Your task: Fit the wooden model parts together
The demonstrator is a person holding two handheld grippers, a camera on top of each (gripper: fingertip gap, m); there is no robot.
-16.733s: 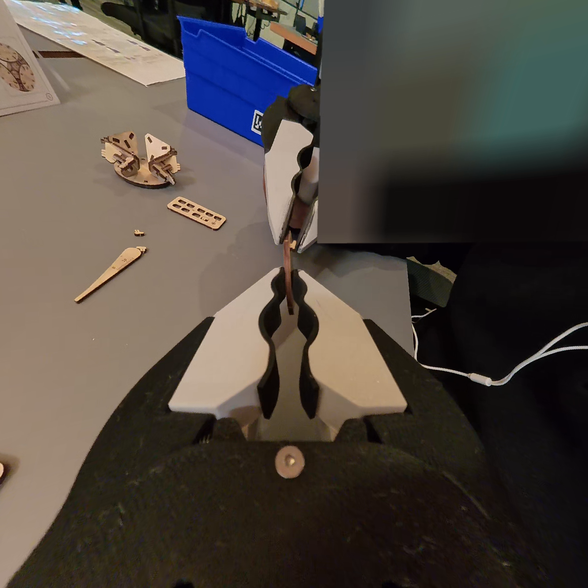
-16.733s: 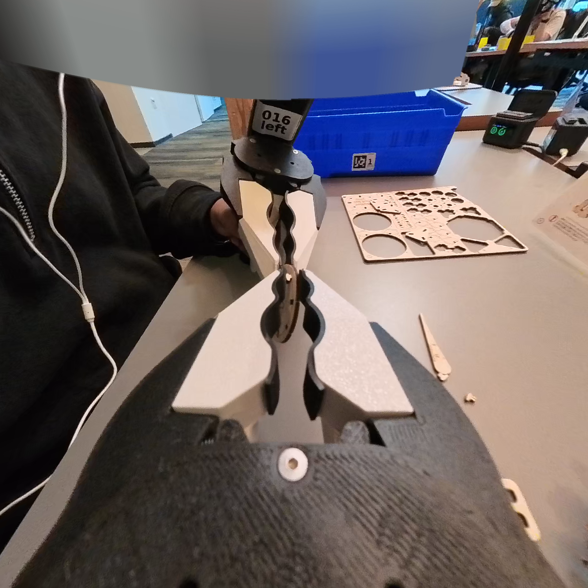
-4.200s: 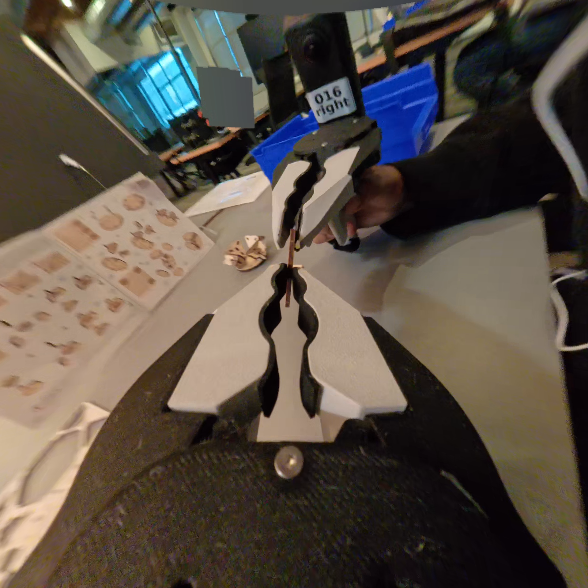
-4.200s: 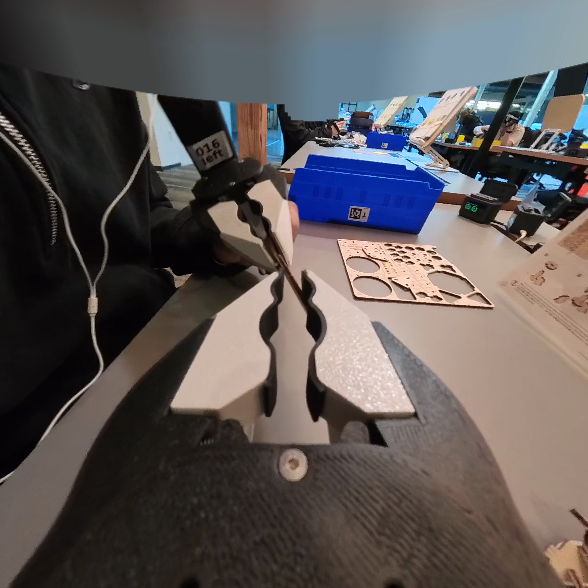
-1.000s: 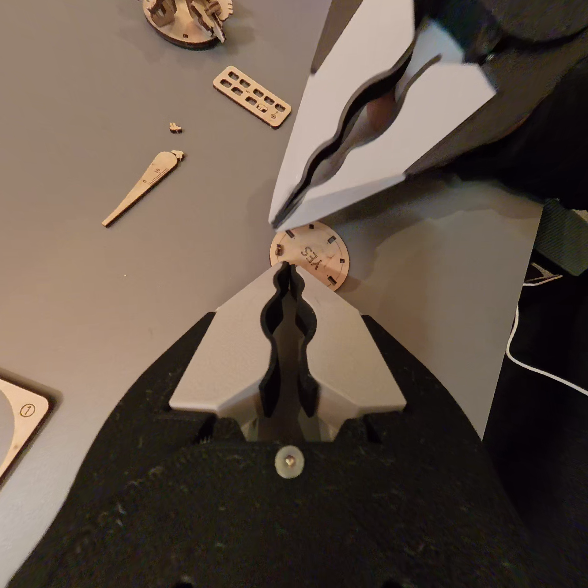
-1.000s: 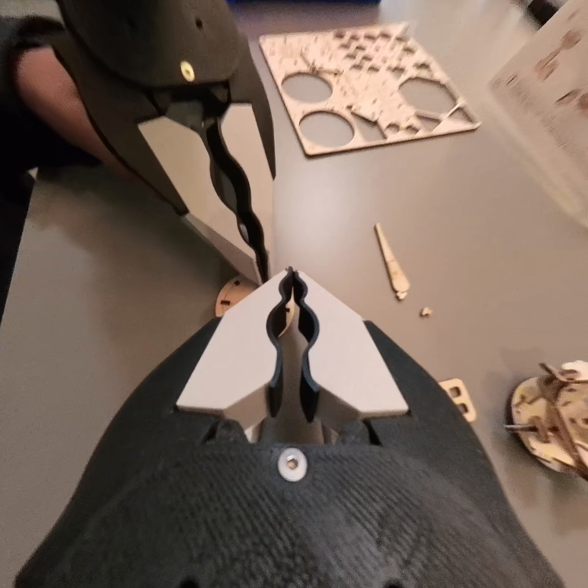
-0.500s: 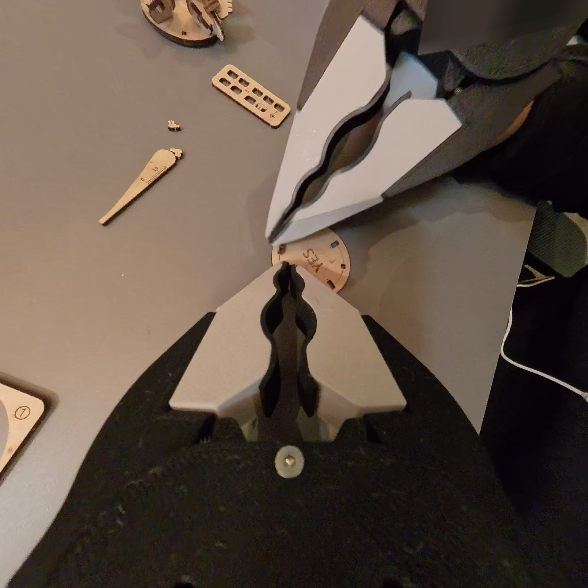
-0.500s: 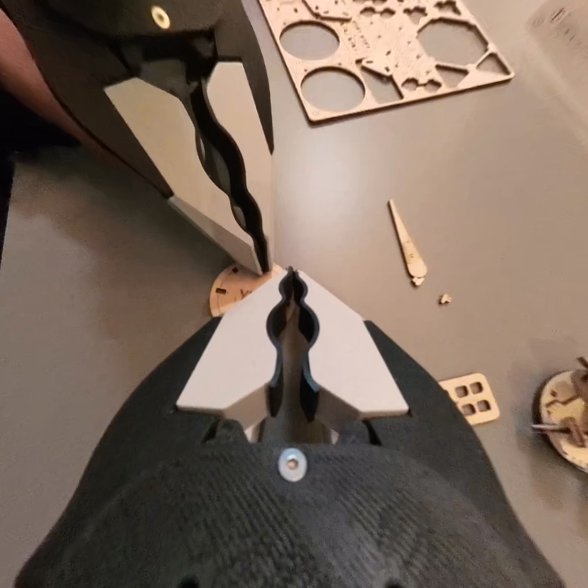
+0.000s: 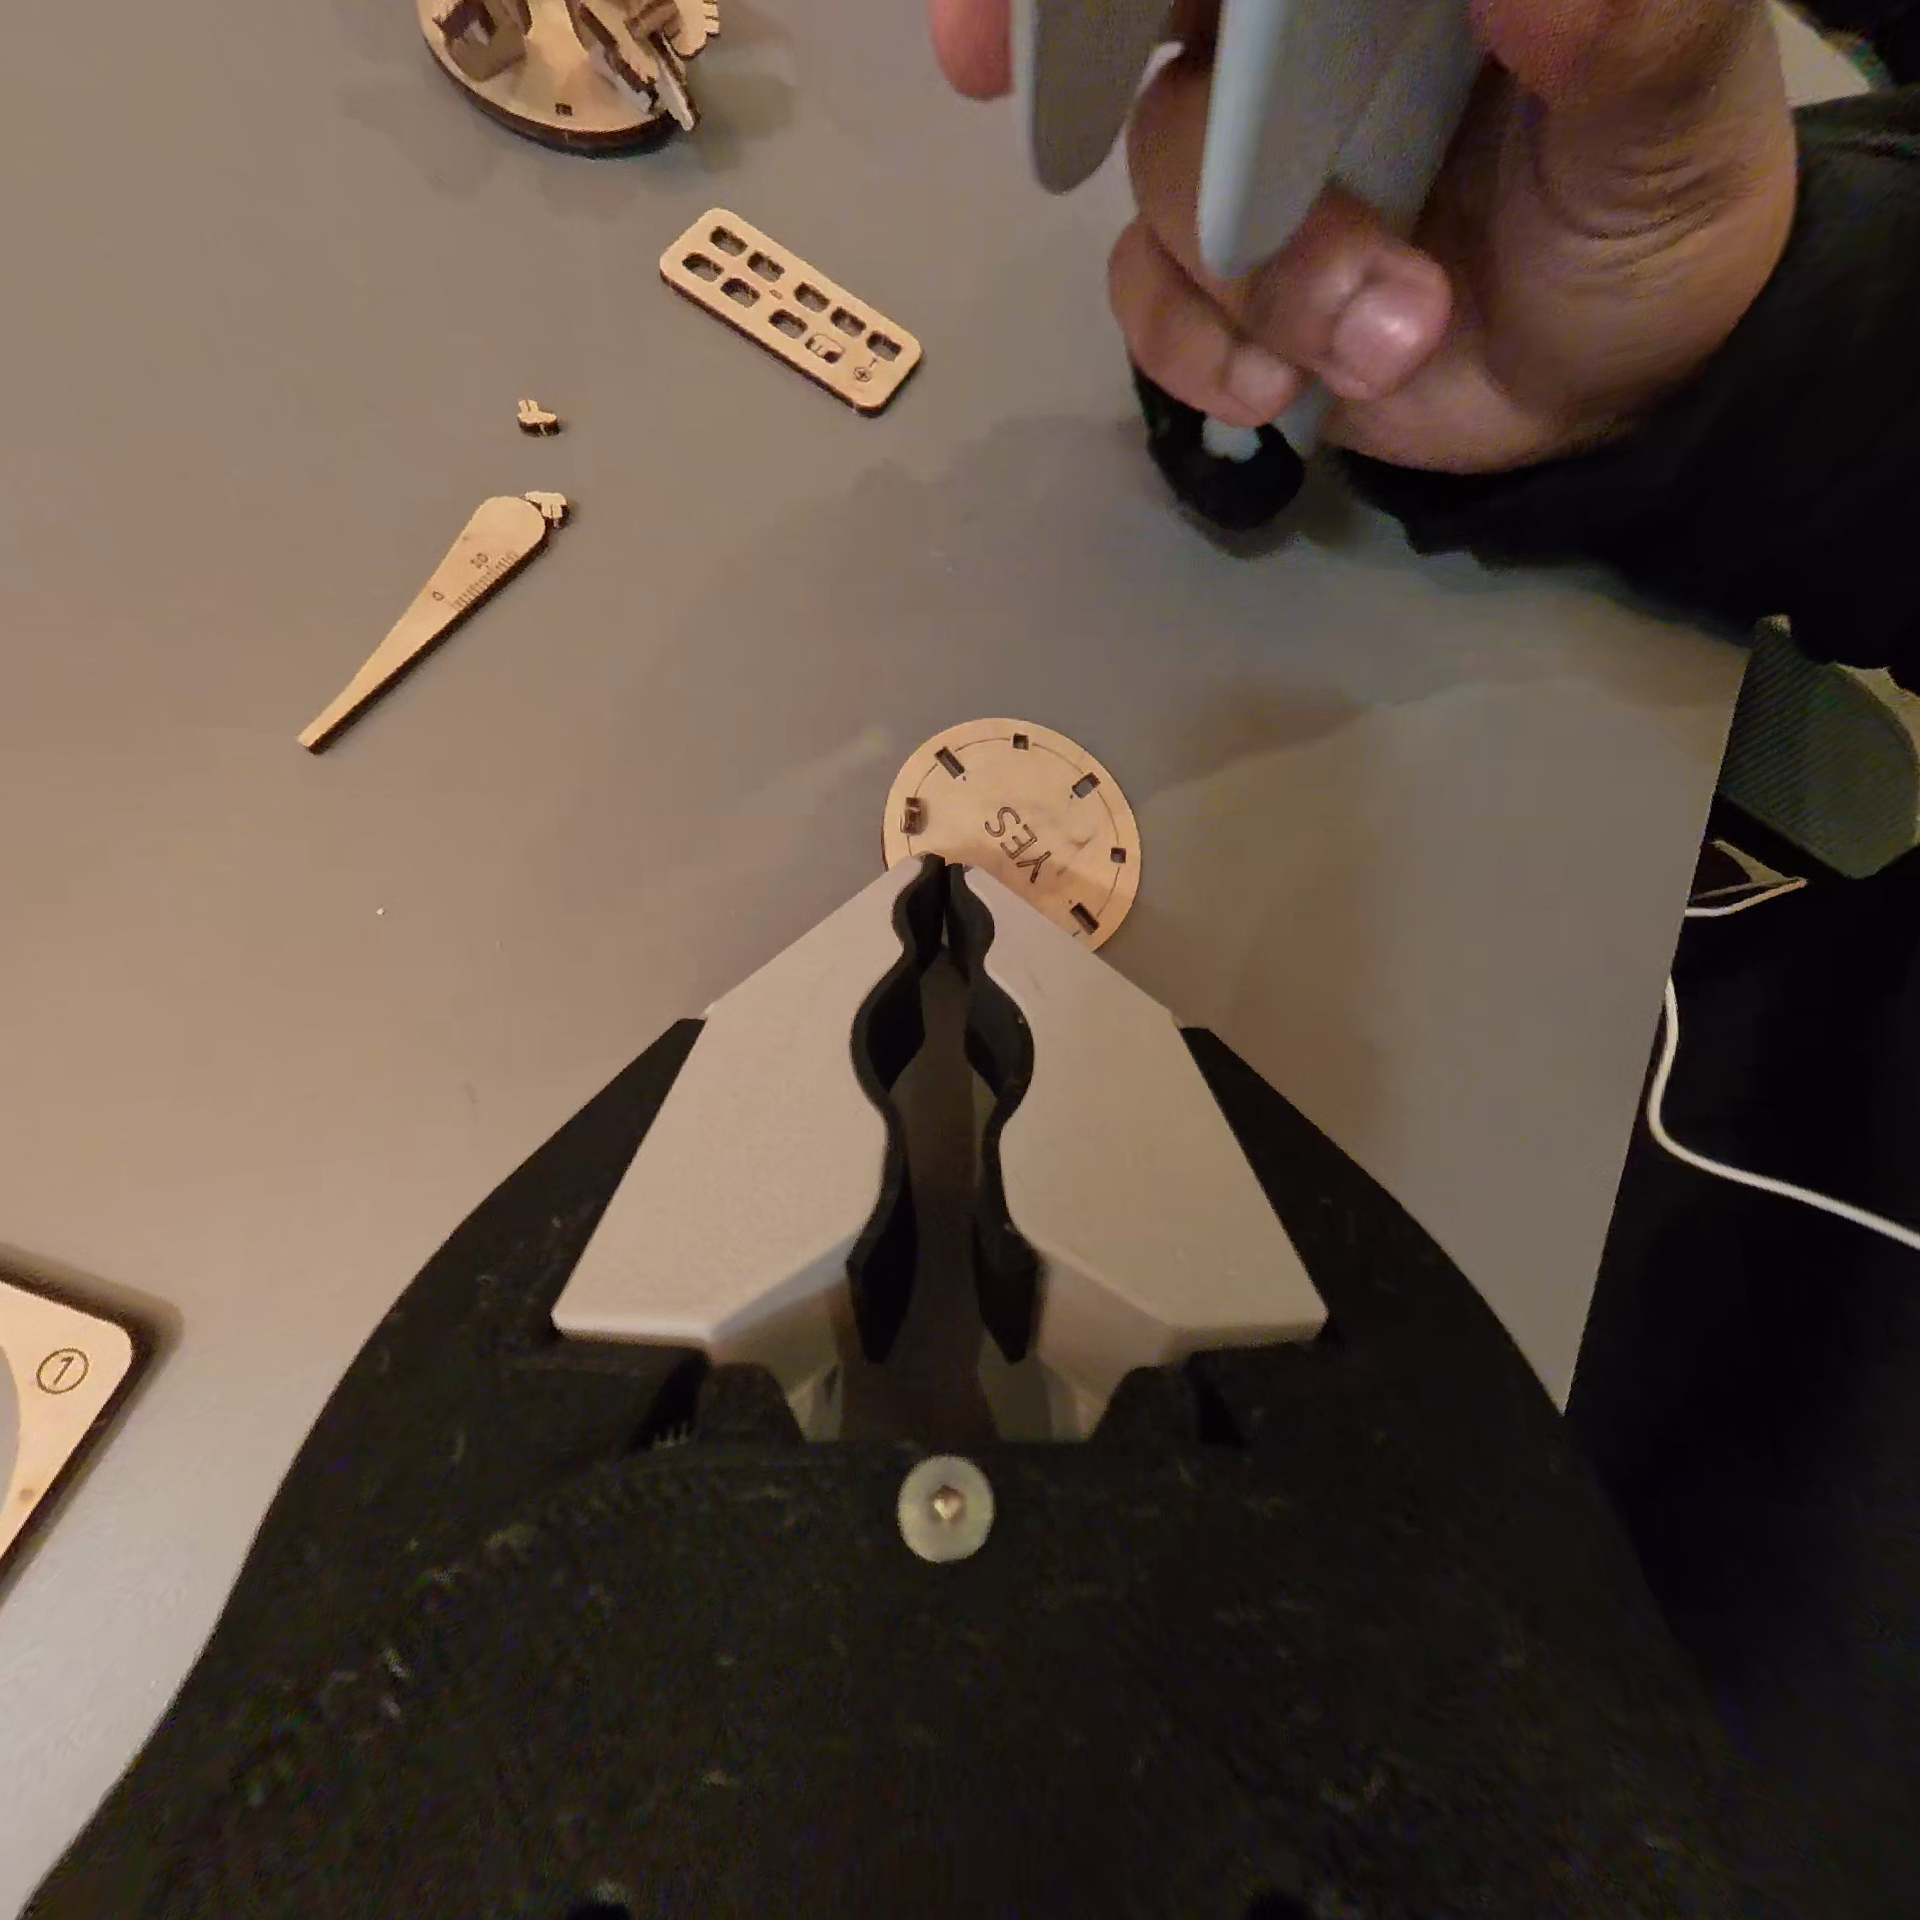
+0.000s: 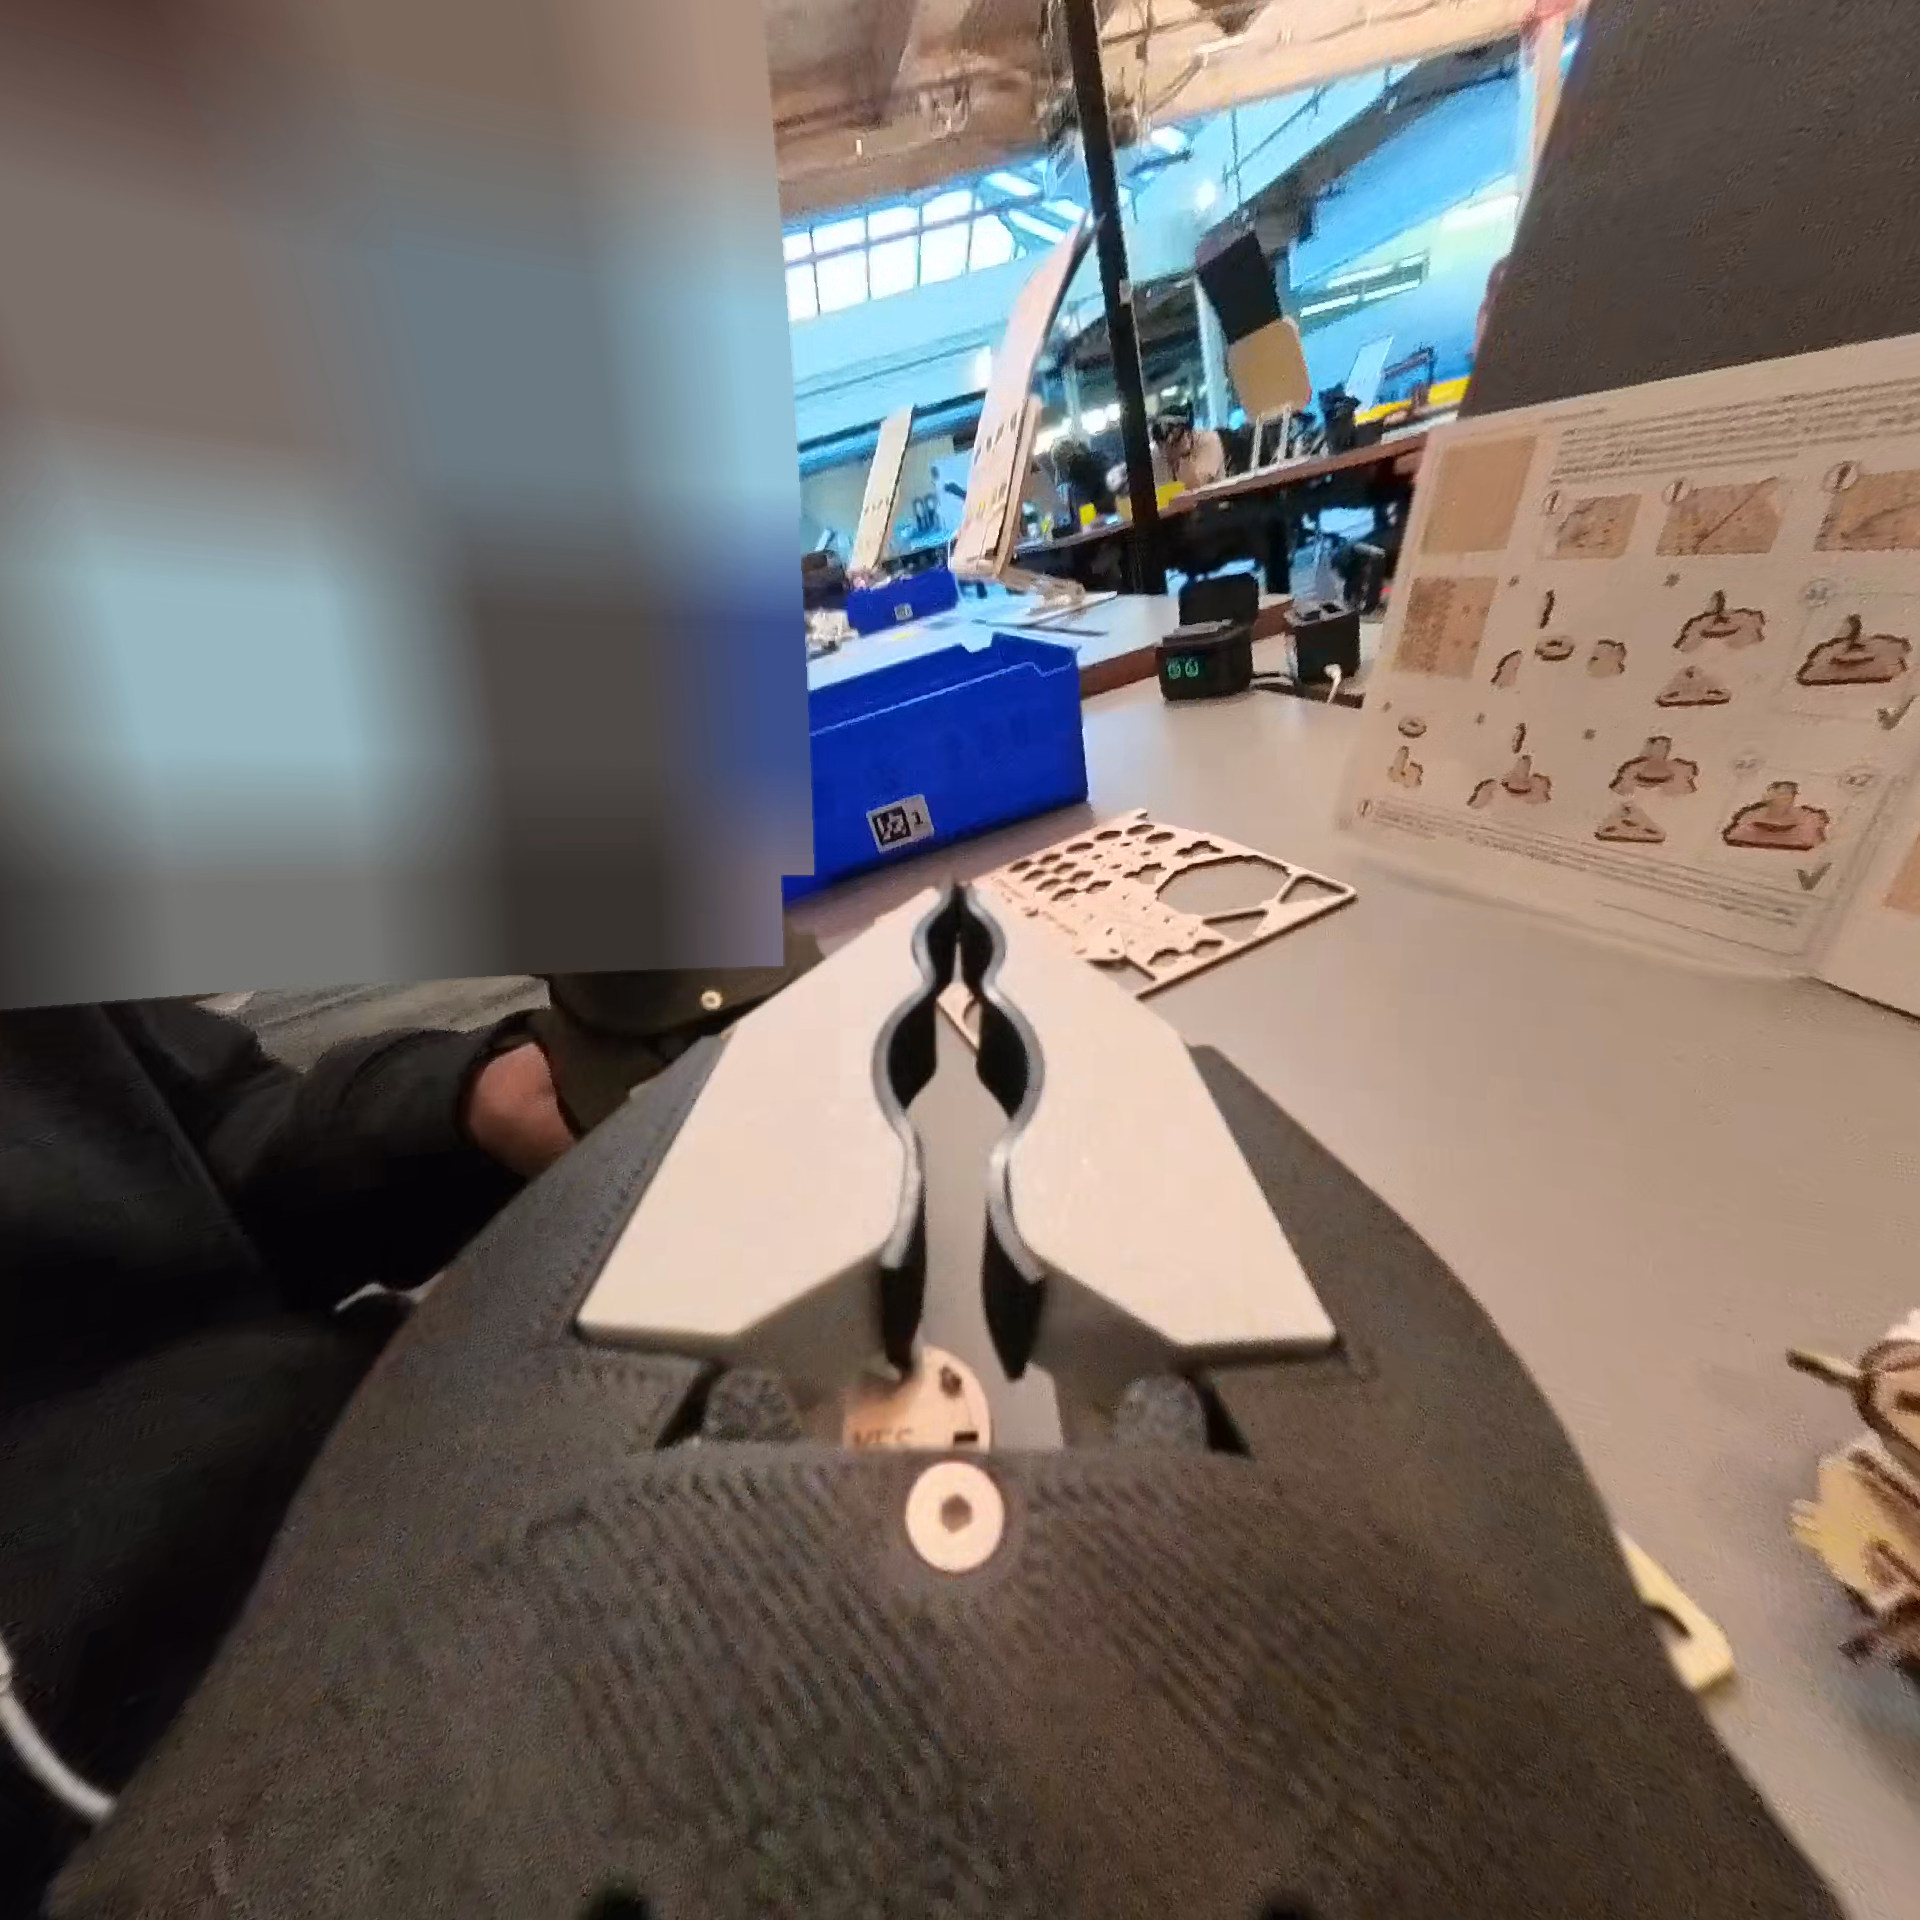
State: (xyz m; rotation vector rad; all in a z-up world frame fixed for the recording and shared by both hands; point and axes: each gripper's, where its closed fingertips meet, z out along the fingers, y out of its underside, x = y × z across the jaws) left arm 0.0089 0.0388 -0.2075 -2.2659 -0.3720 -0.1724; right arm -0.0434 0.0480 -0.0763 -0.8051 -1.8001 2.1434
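a tapered wooden pointer (image 9: pixel 416 623) is seen lying at the left of the grey worktop (image 9: pixel 312 987), with a slotted wooden strip (image 9: pixel 790 310) beyond it. the left claw (image 9: pixel 943 864) is pressed together on nothing, its tips at the edge of a round wooden disc (image 9: pixel 1023 821) lying flat. the right claw (image 10: pixel 958 891) is raised, likewise pressed together and bare, with a punched wooden sheet (image 10: pixel 1174 914) and a blue bin (image 10: pixel 945 748) beyond.

Two tools (image 9: pixel 942 862) (image 10: pixel 958 891) (one wooden disc (image 9: pixel 1013 826))
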